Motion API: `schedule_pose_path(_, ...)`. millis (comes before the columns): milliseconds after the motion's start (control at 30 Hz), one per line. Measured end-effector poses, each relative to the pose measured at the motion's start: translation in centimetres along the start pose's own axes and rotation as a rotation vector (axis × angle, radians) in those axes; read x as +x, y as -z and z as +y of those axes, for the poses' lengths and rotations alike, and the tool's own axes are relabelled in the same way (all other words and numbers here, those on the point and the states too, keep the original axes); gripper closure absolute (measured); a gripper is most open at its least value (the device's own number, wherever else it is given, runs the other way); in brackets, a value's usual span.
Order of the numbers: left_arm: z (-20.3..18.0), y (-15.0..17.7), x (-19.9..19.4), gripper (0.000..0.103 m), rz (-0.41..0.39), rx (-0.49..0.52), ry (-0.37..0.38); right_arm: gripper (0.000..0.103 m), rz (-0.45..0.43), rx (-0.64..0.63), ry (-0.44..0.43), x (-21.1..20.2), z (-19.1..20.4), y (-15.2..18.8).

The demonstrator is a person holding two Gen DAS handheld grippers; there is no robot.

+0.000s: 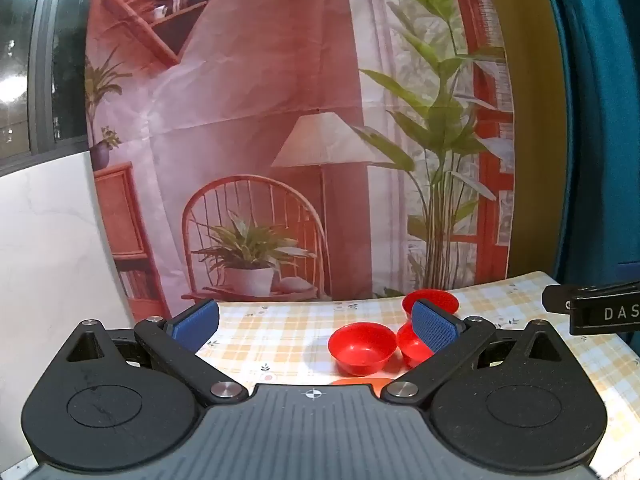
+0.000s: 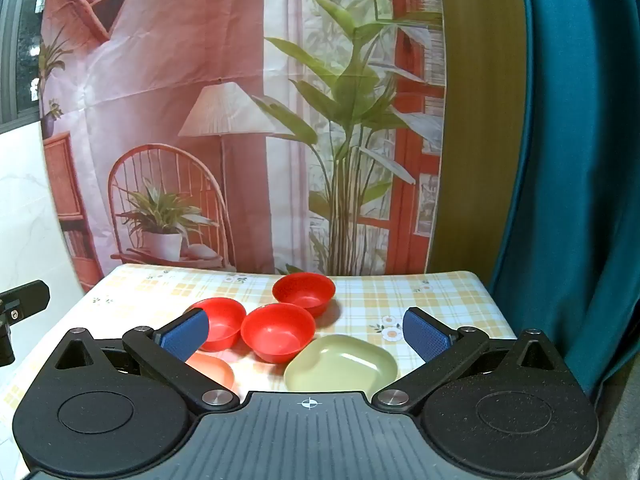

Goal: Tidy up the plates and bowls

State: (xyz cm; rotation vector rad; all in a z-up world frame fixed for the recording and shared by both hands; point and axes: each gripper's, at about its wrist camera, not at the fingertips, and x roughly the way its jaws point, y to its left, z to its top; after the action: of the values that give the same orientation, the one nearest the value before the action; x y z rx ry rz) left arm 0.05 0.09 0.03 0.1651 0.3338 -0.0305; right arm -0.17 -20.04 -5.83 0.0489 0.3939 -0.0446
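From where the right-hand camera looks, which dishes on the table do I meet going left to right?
Orange plate → left red bowl → middle red bowl → far red bowl → pale green dish.

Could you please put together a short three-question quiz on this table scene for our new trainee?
1. How many red bowls stand on the table?
2. True or false: the right tongs grip the green plate.
3. Which dish lies nearest the green plate: a) far red bowl b) middle red bowl c) left red bowl?

Key: 1. three; 2. false, both tongs are open and hold nothing; 3. b.
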Motion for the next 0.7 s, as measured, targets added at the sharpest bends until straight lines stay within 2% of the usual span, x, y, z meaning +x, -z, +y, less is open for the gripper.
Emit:
schedule_pose_path(167,0.92,0.04,-0.20,0.000,-0.006,-0.035,-0.003,0.000,0.002,0.005,-0.003,0.02,-0.03,-0.01)
schedule_pose_path(700,0.46,0.00,0.20,0.000,0.006,-0.020,-0.014,0.000,0.000,0.003,-0.002,0.02,-0.06,-0.03)
